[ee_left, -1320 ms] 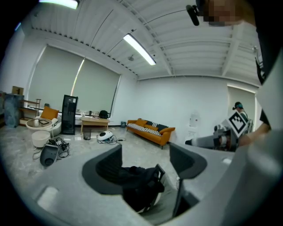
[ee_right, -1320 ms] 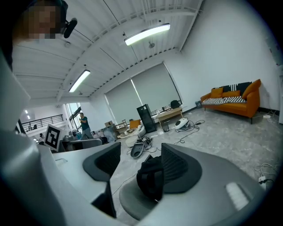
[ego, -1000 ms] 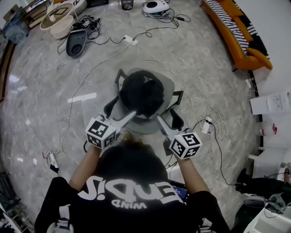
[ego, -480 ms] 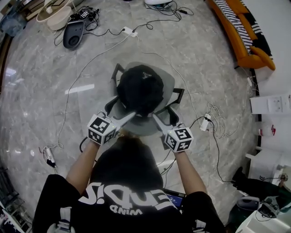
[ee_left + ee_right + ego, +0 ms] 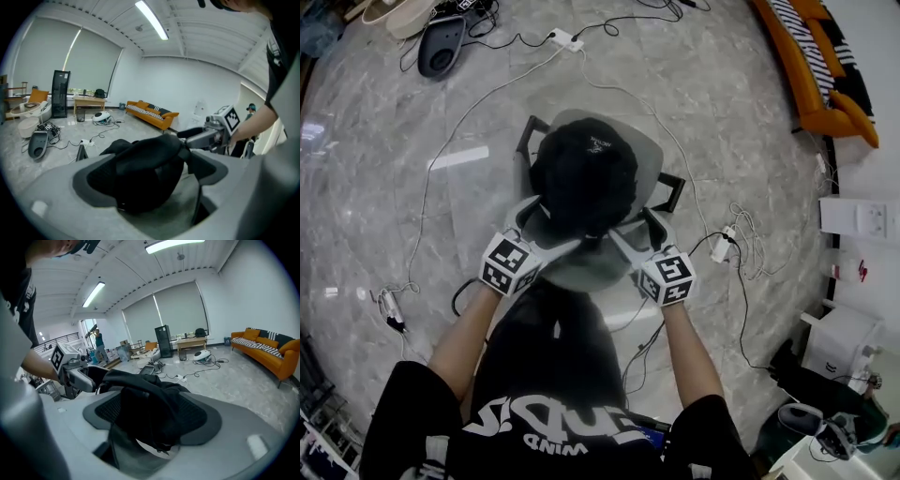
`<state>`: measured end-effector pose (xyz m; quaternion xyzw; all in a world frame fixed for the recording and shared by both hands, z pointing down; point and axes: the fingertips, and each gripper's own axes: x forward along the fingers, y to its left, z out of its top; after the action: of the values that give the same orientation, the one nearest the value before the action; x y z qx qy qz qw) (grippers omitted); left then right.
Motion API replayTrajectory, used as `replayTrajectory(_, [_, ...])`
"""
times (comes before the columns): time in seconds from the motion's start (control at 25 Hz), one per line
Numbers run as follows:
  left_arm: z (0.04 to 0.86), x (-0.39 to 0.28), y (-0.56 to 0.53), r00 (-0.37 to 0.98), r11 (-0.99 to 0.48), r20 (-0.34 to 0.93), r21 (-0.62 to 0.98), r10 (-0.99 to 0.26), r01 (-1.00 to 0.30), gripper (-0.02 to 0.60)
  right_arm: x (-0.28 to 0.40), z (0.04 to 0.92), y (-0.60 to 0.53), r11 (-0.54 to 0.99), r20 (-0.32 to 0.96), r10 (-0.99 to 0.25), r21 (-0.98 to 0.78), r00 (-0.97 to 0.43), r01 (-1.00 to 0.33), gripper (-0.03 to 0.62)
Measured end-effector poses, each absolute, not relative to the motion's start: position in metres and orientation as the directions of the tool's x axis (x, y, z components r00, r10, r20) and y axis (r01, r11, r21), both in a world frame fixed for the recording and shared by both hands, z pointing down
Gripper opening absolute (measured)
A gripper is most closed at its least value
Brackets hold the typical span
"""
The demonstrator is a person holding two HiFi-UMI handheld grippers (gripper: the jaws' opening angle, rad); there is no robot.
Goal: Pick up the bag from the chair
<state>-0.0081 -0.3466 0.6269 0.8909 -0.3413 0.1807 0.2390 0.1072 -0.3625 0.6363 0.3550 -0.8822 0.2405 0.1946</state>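
Note:
A black bag (image 5: pixel 586 178) lies slumped on the grey seat of a chair (image 5: pixel 649 155) with black armrests. My left gripper (image 5: pixel 566 246) reaches in at the bag's near left side. My right gripper (image 5: pixel 622 244) is at its near right side. Both point slanting down at the bag. Their jaws have just been opening and stand wide. In the left gripper view the bag (image 5: pixel 140 173) fills the gap between the grey jaws, with the right gripper's marker cube (image 5: pixel 230 119) beyond it. The right gripper view also has the bag (image 5: pixel 150 413) between its jaws. No pad presses on the bag.
Cables and a white power strip (image 5: pixel 565 39) run over the marble floor around the chair. Another power strip (image 5: pixel 724 250) lies right of it. An orange striped sofa (image 5: pixel 825 75) stands at the upper right, a white cabinet (image 5: pixel 862 217) at the right edge, a dark grey device (image 5: pixel 441 47) at the upper left.
Both grippers have come down and in toward the bag, now flanking its near edge. Their jaws stand wider than before. The person leans further over the chair.

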Motion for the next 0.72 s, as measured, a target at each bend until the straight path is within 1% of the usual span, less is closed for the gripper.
replayTrajectory(0.28, [0.657, -0.005, -0.362, 0.711, -0.640, 0.499, 0.344, -0.495, -0.687, 0.520, 0.098, 0.666, -0.382, 0.696, 0.493, -0.449, -0.329, -0.745, -0.638, 0.382])
replayTrajectory(0.4, [0.665, -0.004, -0.365, 0.736, -0.633, 0.498, 0.399, -0.458, -0.664, 0.520, 0.088, 0.673, -0.387, 0.709, 0.470, -0.401, -0.384, -0.786, -0.591, 0.366])
replayTrajectory(0.56, [0.675, -0.004, -0.366, 0.760, -0.633, 0.497, 0.441, -0.418, -0.636, 0.510, 0.073, 0.684, -0.392, 0.716, 0.446, -0.376, -0.417, -0.812, -0.560, 0.353])
replayTrajectory(0.72, [0.683, -0.003, -0.367, 0.768, -0.624, 0.510, 0.467, -0.388, -0.626, 0.474, 0.064, 0.693, -0.395, 0.714, 0.452, -0.363, -0.426, -0.815, -0.555, 0.333])
